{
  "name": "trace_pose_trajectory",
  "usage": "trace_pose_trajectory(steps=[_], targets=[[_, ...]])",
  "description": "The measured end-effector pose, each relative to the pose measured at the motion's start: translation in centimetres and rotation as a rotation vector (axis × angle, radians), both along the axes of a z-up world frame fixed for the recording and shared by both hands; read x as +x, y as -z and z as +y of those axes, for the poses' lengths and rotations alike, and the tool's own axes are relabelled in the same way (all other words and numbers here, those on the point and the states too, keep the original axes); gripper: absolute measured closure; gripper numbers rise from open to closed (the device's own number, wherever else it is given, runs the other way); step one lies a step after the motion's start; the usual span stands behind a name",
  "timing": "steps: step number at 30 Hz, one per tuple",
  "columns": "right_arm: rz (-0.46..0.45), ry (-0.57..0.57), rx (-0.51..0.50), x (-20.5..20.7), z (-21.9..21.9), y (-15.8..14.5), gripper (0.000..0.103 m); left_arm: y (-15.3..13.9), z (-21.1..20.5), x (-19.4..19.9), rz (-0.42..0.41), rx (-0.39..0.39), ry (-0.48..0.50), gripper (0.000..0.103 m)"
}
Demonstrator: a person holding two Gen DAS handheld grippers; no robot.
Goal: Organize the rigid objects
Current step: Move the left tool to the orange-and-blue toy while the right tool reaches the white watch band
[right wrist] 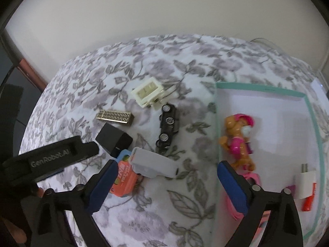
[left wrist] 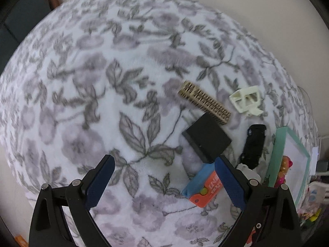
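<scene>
Loose objects lie on a floral blanket [right wrist: 185, 201]: a cream plastic frame [right wrist: 149, 92], a gold patterned bar [right wrist: 116, 117], a black box [right wrist: 113, 141], a black toy car [right wrist: 167, 127], a pale grey box [right wrist: 154, 164] and an orange and blue box [right wrist: 123, 177]. My right gripper [right wrist: 167, 165] is open above the blanket, and the grey box shows between its fingers with neither pad on it. My left gripper [left wrist: 163, 161] is open too and holds nothing. The black box [left wrist: 206, 139] and the orange box [left wrist: 203, 187] lie just inside its right finger.
A white tray with a teal rim [right wrist: 257, 87] lies at the right. It holds a pink and orange toy figure [right wrist: 238, 140], a white plug [right wrist: 304, 183] and a red item [right wrist: 307, 203]. The left gripper's black body [right wrist: 51, 156] reaches in from the left. A pale wall stands behind.
</scene>
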State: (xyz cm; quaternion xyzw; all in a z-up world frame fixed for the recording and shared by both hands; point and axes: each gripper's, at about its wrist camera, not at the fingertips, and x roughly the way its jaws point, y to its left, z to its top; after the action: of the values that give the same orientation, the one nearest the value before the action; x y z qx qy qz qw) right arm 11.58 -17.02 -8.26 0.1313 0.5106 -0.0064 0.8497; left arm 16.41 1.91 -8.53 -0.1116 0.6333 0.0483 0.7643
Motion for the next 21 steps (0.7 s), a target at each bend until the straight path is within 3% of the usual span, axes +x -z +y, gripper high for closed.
trace_pose_trajectory(steps=[11, 16, 21], targets=[[0.038, 0.022, 0.107, 1.5, 0.5, 2.8, 0.014, 1.1, 2.6, -0.1, 0.028, -0.019, -0.059, 0.005], [0.048, 0.039, 0.140, 1.8, 0.3, 3.5, 0.033, 1.2, 2.7, -0.1, 0.031, -0.019, -0.041, 0.005], [0.047, 0.051, 0.174, 1.6, -0.1, 3.5, 0.036, 1.0, 1.0, 0.6, 0.032, -0.022, -0.013, 0.005]])
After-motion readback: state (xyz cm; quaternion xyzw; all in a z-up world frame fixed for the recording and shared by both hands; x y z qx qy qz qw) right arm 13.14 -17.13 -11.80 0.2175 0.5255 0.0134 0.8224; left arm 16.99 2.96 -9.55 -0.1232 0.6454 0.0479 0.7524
